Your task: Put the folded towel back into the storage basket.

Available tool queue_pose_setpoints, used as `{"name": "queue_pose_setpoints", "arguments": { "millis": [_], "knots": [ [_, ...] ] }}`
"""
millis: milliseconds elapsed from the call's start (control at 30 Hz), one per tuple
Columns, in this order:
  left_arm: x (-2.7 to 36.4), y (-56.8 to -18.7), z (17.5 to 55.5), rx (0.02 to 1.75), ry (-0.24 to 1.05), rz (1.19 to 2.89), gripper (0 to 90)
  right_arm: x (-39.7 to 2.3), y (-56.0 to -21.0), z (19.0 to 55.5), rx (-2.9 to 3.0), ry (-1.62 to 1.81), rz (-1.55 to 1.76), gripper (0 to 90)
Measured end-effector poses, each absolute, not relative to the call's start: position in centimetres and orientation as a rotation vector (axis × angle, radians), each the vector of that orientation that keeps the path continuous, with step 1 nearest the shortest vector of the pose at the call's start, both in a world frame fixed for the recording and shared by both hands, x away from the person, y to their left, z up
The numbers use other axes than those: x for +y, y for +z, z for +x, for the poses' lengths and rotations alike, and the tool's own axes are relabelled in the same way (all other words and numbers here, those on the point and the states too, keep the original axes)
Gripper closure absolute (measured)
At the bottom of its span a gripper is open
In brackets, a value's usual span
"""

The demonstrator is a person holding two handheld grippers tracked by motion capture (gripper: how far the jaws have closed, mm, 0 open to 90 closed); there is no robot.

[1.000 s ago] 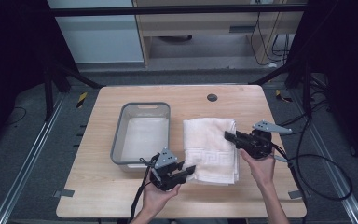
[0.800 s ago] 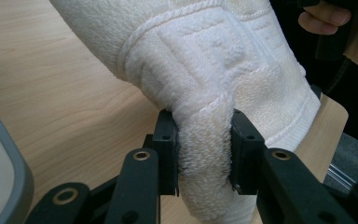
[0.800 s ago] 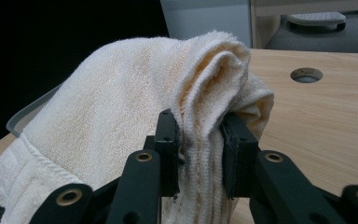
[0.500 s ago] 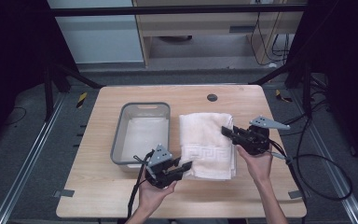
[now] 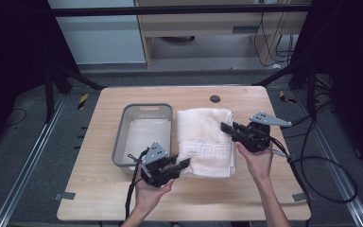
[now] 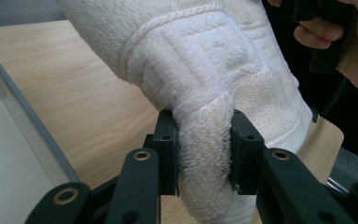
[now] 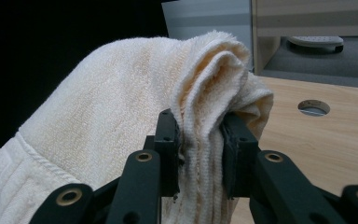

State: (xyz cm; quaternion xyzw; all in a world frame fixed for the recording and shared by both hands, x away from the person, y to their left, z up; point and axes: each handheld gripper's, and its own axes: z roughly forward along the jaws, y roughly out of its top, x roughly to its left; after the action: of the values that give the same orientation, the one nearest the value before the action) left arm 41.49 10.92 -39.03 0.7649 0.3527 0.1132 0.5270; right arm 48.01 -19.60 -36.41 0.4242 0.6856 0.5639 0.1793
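Note:
A folded cream towel (image 5: 203,137) with a woven key-pattern band lies in the middle of the wooden table (image 5: 99,198), its edges lifted. My left gripper (image 5: 185,164) is shut on the towel's near left corner; in the left gripper view the thick folded towel (image 6: 205,84) is pinched between both pads. My right gripper (image 5: 225,128) is shut on the towel's right edge, farther back; in the right gripper view several layers of towel (image 7: 135,116) bunch between the pads. Both grippers hold the cloth a little above the tabletop.
A grey plastic bin (image 5: 123,142) stands just left of the towel, close to my left gripper. A round cable hole (image 5: 215,99) sits near the table's far edge. Cables trail off the right side. A shelf unit (image 5: 217,28) stands beyond the table.
Both grippers have risen slightly with the towel held, lifting its near left corner and right edge off the table. The bin has not moved.

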Motion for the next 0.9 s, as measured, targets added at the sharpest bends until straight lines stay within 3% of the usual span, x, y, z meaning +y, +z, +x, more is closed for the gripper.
{"name": "queue_pose_setpoints", "arguments": {
  "millis": [900],
  "knots": [
    [14.0, -36.8, 41.9, 0.864, 0.328, 1.773, 67.9, -16.1, -33.3, 49.2, 1.935, 1.607, 1.140, 71.4]
  ]
}}
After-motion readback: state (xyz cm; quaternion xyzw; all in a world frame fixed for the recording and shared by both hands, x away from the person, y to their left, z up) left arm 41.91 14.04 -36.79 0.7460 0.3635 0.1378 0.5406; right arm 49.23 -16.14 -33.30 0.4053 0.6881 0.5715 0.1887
